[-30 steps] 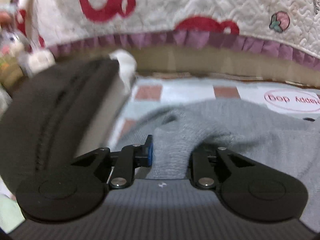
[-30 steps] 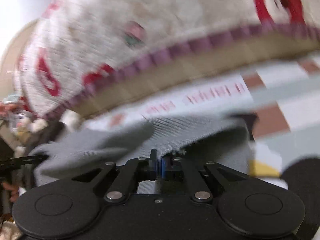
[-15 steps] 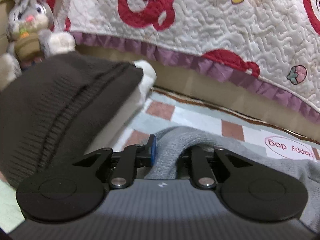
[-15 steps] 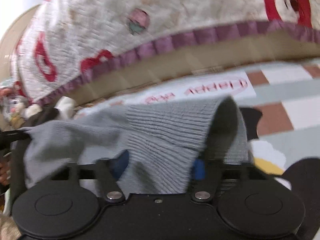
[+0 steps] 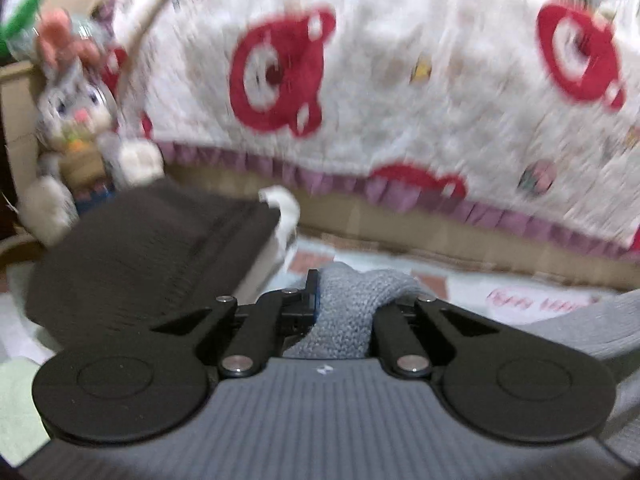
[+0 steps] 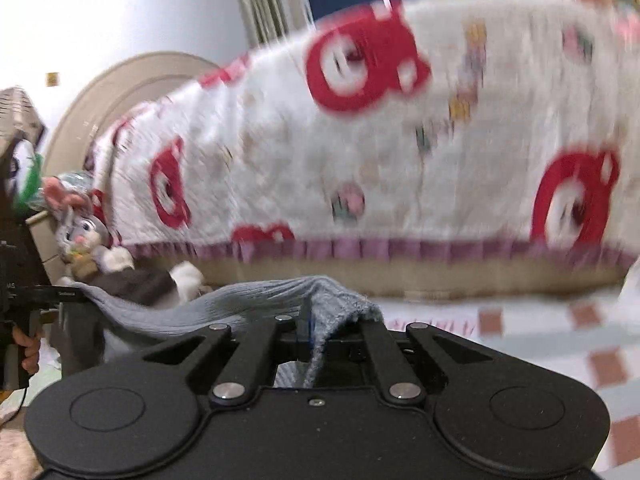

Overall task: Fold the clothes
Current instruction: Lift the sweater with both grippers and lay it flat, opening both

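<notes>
A grey knit garment [image 5: 348, 316] is bunched between the jaws of my left gripper [image 5: 347, 300], which is shut on it. The rest of it trails off to the lower right. My right gripper [image 6: 320, 320] is shut on another edge of the same grey garment [image 6: 224, 304]. From there the cloth stretches in a taut band to the left, where the left gripper [image 6: 44, 294] shows in a person's hand [image 6: 24, 350]. Both grippers hold the garment up above the checked floor mat [image 6: 560, 332].
A folded dark brown garment [image 5: 152, 256] lies close on the left, with a plush rabbit [image 5: 72, 108] behind it. A bed with a white quilt with red bears [image 5: 400, 92] and a purple frill fills the background. A pale green cloth [image 5: 16, 400] lies at the lower left.
Both grippers have risen and carried the grey garment up off the mat. The right gripper stood open around the hem half a second ago and is shut on it now.
</notes>
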Demonstrator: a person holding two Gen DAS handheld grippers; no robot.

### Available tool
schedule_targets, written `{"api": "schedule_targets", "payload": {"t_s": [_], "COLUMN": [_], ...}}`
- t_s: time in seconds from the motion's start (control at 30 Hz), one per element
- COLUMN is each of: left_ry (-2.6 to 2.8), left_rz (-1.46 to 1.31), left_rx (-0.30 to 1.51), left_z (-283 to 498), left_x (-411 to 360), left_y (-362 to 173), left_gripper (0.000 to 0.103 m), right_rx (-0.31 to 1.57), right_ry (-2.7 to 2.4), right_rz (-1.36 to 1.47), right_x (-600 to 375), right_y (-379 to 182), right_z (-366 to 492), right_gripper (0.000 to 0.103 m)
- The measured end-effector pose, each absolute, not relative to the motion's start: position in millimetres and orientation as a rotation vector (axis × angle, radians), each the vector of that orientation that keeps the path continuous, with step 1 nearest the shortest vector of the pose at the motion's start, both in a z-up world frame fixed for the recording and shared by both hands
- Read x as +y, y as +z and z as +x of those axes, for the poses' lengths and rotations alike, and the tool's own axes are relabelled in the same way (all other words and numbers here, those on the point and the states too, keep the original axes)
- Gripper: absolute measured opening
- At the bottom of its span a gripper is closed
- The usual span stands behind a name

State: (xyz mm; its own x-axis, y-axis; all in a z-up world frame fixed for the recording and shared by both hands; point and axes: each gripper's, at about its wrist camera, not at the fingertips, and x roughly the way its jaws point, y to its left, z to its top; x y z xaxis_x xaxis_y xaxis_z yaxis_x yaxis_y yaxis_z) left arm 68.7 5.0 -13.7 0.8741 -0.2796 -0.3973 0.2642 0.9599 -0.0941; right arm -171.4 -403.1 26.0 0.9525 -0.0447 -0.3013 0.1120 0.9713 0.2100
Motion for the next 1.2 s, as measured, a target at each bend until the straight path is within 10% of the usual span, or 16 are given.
{"api": "schedule_targets", "payload": {"t_s": [0.6, 1.2], "left_ry": [-0.315, -0.378], "left_rz": [-0.124, 0.209], "left_rx": [-0.083, 0.336], "left_z": [-118, 119], "left_x": [84, -102], "left_y": [190, 55], "left_gripper": [0.004, 0.004], "right_rx": [0.108, 0.597], "right_ry": [0.001, -0.126], "right_rz": [0.090, 0.250], "right_x": [-351, -508], "right_y": [222, 101], "right_z": [-350, -159], "right_gripper": [0.005, 0.004]}}
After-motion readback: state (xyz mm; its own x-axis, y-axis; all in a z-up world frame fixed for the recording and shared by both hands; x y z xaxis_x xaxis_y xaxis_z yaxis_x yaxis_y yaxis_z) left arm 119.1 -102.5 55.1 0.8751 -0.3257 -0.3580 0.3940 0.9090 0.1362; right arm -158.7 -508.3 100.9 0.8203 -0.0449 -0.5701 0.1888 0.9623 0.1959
